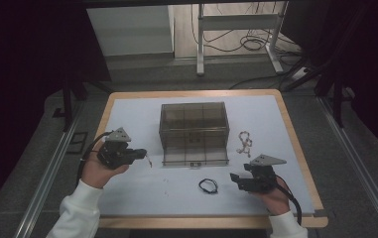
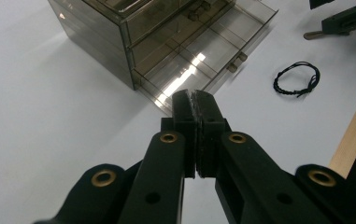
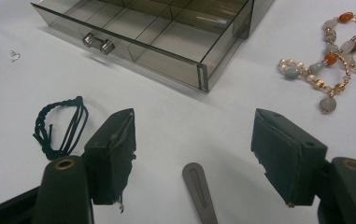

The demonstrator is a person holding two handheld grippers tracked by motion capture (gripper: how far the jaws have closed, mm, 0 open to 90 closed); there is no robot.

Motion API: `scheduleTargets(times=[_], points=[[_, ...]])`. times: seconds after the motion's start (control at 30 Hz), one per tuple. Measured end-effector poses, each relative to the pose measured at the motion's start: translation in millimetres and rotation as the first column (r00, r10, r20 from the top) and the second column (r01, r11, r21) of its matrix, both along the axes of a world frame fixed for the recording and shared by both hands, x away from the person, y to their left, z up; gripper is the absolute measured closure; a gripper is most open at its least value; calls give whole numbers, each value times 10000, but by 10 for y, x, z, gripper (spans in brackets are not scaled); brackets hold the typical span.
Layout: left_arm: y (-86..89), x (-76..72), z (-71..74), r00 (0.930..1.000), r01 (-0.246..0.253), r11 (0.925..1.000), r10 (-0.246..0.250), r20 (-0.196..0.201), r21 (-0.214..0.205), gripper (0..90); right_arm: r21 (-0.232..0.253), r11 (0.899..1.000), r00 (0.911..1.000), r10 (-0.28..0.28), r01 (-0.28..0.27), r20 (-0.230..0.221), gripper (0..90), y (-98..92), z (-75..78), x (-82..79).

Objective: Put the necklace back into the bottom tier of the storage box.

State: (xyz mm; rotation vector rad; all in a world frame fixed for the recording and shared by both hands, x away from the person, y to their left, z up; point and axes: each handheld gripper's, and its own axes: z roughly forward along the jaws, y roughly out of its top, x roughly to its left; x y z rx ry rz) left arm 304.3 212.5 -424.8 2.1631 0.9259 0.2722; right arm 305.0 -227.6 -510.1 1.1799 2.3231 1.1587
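The left gripper (image 2: 195, 100) is closed on nothing, hovering over the bench (image 1: 142, 188) near the drawer box (image 1: 193, 125), whose bottom drawer (image 1: 195, 156) stands pulled out. The right gripper (image 3: 192, 140) gapes wide, empty. A black cord loop (image 3: 59, 126) lies just beside its left jaw. A bead bracelet (image 3: 334, 60) lies beyond its right jaw, beside the drawer.

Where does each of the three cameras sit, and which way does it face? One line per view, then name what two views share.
High view: above the person's side, facing forward and down on the table; both forearms, left gripper, right gripper.
Left gripper view: on the left gripper, facing the drawer box.
Right gripper view: on the right gripper, facing the open drawer.
Shared: the black cord loop.
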Motion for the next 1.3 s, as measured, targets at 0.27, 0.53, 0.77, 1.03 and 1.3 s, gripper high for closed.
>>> scheduleTargets(times=[0.27, 0.53, 0.77, 1.03, 1.3], points=[[-32, 49, 12, 10000, 22, 10000, -22, -26, -34, 891, -42, 10000, 10000, -9, 9, -21, 310, 1, -4, 2], [-79, 111, 29, 10000, 62, 10000, -62, -68, -15, 892, -18, 10000, 10000, -12, 12, -42, 309, 3, -8, 3], [-133, 187, 35, 9999, 84, 10000, -84, -119, 7, 892, -74, 10000, 10000, -7, 7, -35, 310, -3, -14, 8], [-207, 288, 38, 9998, 115, 9999, -115, -156, -41, 892, -127, 9999, 10000, -22, 21, -54, 309, -5, -18, 10], [-310, 381, 58, 9999, 134, 9999, -134, -93, -41, 892, -122, 9999, 10000, -45, 44, -83, 310, -3, -31, 15]])
